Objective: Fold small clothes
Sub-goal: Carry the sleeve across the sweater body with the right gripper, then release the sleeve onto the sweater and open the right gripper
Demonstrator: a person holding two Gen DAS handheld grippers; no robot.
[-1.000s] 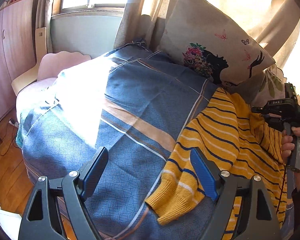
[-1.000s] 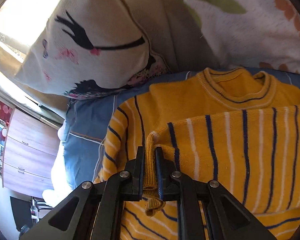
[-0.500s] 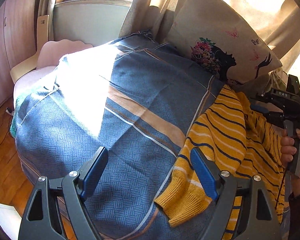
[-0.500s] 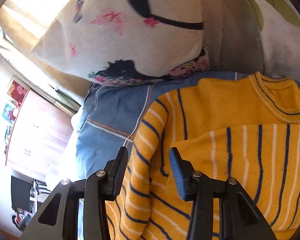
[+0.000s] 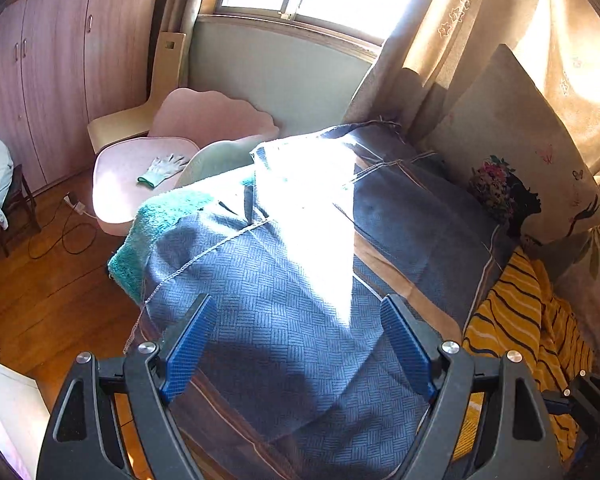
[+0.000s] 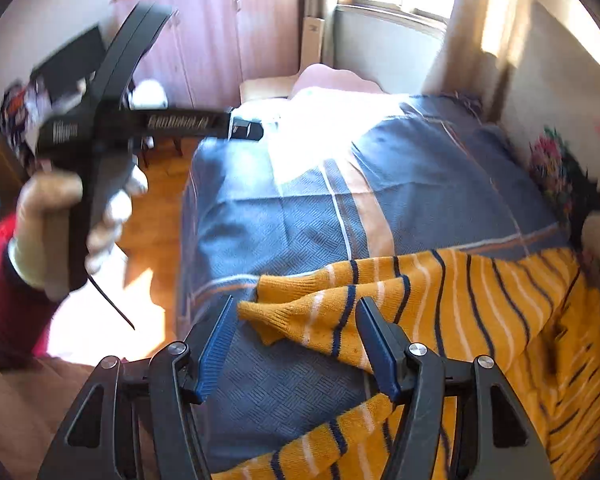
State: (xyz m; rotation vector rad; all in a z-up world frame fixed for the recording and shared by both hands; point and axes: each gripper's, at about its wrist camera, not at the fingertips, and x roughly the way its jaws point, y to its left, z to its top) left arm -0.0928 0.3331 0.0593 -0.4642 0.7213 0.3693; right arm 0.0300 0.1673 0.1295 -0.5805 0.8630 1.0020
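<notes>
A small yellow sweater with navy and white stripes (image 6: pixel 480 300) lies on the blue bedspread (image 6: pixel 292 216), partly folded, one sleeve (image 6: pixel 320 316) pointing left. In the left wrist view the sweater (image 5: pixel 516 320) shows at the right edge. My right gripper (image 6: pixel 296 344) is open and empty, just above the sleeve cuff. My left gripper (image 5: pixel 300 344) is open and empty over bare bedspread (image 5: pixel 284 288), left of the sweater. The left gripper also shows, held by a gloved hand, in the right wrist view (image 6: pixel 244 130).
A printed pillow (image 5: pixel 532 152) leans on the curtain at the right. A teal towel (image 5: pixel 156 228) hangs at the bed's left edge. A pink chair (image 5: pixel 140 164) with a glove (image 5: pixel 162 168) stands beyond. A wooden floor and wardrobes (image 5: pixel 48 72) are at the left.
My right gripper let go of the sweater sleeve, opened and swung back to look along the bed. My left gripper pulled back and left, away from the sweater.
</notes>
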